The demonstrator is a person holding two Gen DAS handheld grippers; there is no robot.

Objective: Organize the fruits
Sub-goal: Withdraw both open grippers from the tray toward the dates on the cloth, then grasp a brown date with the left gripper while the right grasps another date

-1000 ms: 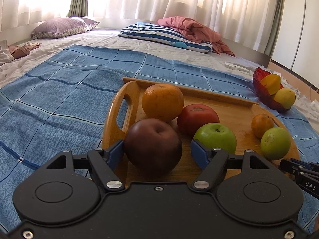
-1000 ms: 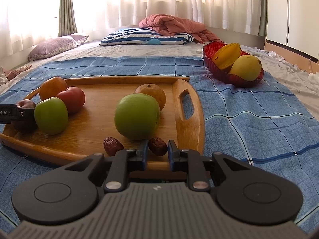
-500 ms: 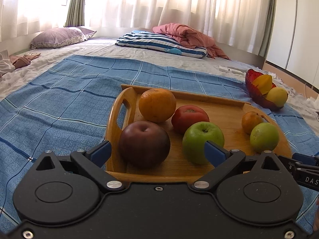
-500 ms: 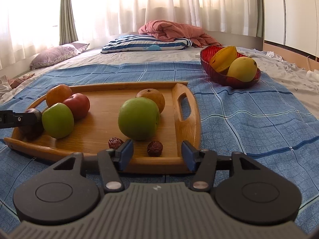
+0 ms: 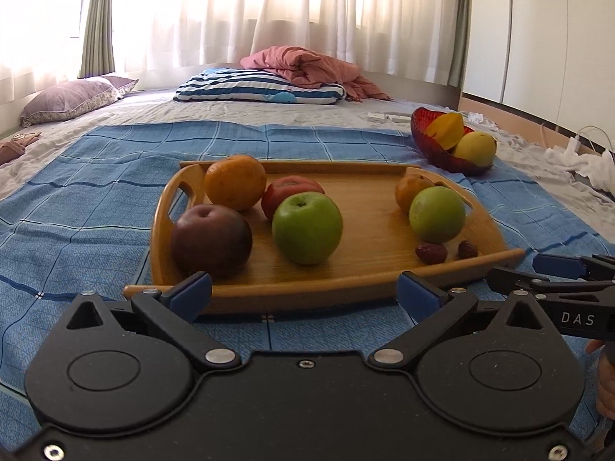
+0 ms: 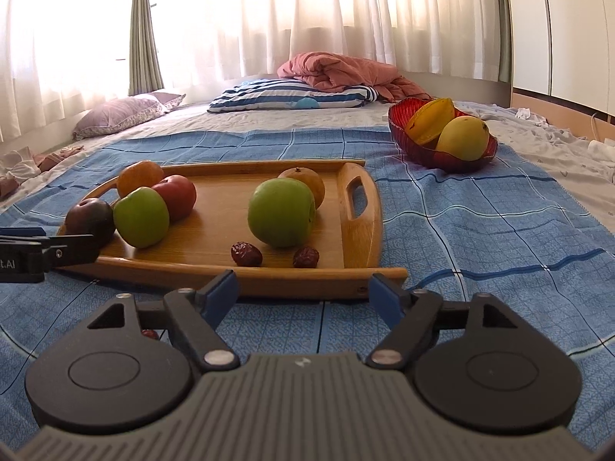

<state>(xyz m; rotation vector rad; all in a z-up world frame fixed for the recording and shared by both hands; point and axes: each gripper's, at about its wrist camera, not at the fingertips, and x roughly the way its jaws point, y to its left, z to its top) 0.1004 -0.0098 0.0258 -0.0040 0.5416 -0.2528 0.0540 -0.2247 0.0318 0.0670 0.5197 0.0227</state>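
A wooden tray (image 5: pixel 365 207) lies on the blue blanket. It carries a dark red apple (image 5: pixel 211 240), an orange (image 5: pixel 235 182), a red fruit (image 5: pixel 288 192), two green apples (image 5: pixel 306 227) (image 6: pixel 281 212), a small orange fruit (image 5: pixel 409 192) and two dates (image 6: pixel 246 253) (image 6: pixel 306 257). My left gripper (image 5: pixel 303 288) hovers just short of the tray's near rim, its jaws opening with nothing between them. My right gripper (image 6: pixel 303 290) sits before the near rim by the dates, jaws also opening and empty.
A red bowl (image 6: pixel 442 150) with a mango (image 6: pixel 463 138) and a yellow starfruit (image 6: pixel 430 119) stands beyond the tray's right end. Pillows (image 5: pixel 257 88) and a pink quilt (image 5: pixel 307 65) lie at the far end of the bed. A small dark red thing (image 6: pixel 149 333) lies on the blanket under the right gripper.
The left jaws opened off the dark red apple and the right jaws off a date. Both fruits stayed on the tray while both grippers drew back from it.
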